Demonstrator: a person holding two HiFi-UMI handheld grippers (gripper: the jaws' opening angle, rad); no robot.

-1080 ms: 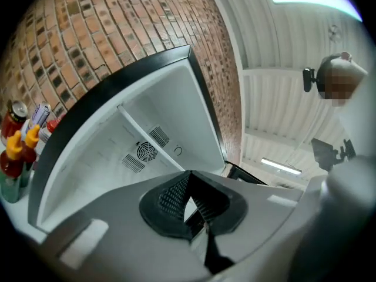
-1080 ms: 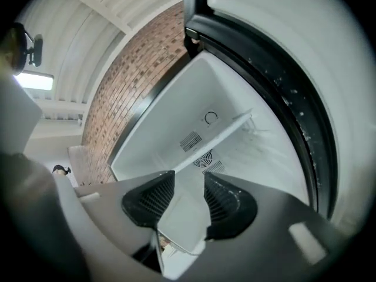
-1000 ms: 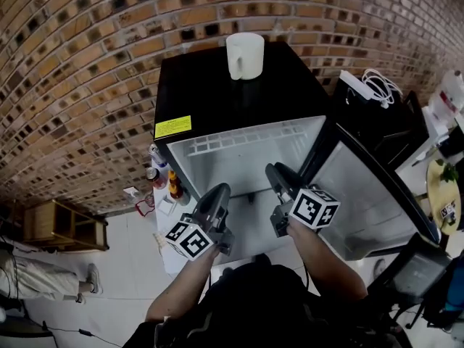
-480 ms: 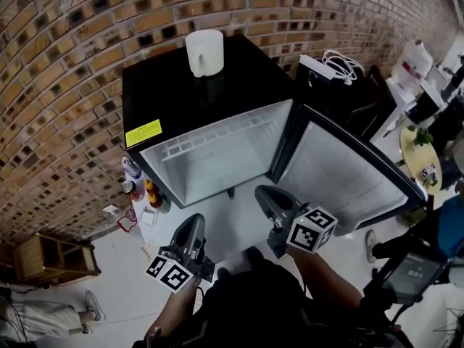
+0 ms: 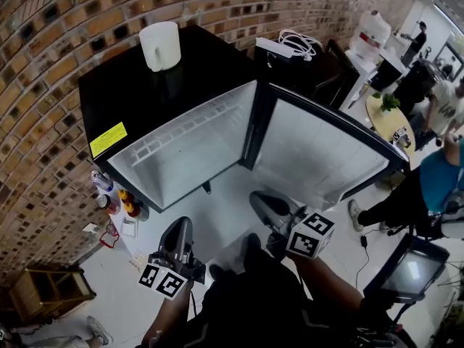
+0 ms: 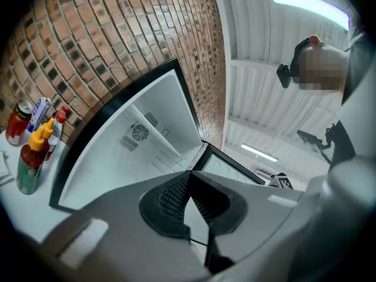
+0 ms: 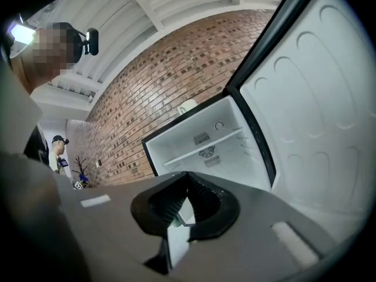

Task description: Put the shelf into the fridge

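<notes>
In the head view, my left tongs (image 5: 179, 227) and my right tongs (image 5: 259, 200) are lower in the picture and farther from the open fridge (image 5: 174, 85) than one second ago, when both tips were just at its opening; the fridge, with the white cup (image 5: 161, 46) on its top, now sits more to the left; its door (image 5: 319, 158) stands wide open to the right.

In the left gripper view, my left jaws are pressed together with nothing between them; some bottles (image 6: 32, 151) stand beside the fridge, near the brick wall.

In the right gripper view, my right jaws have just been closing and now meet, empty; the white shelf (image 7: 202, 143) spans the inside of the fridge from wall to wall, well apart from both tongs.
</notes>
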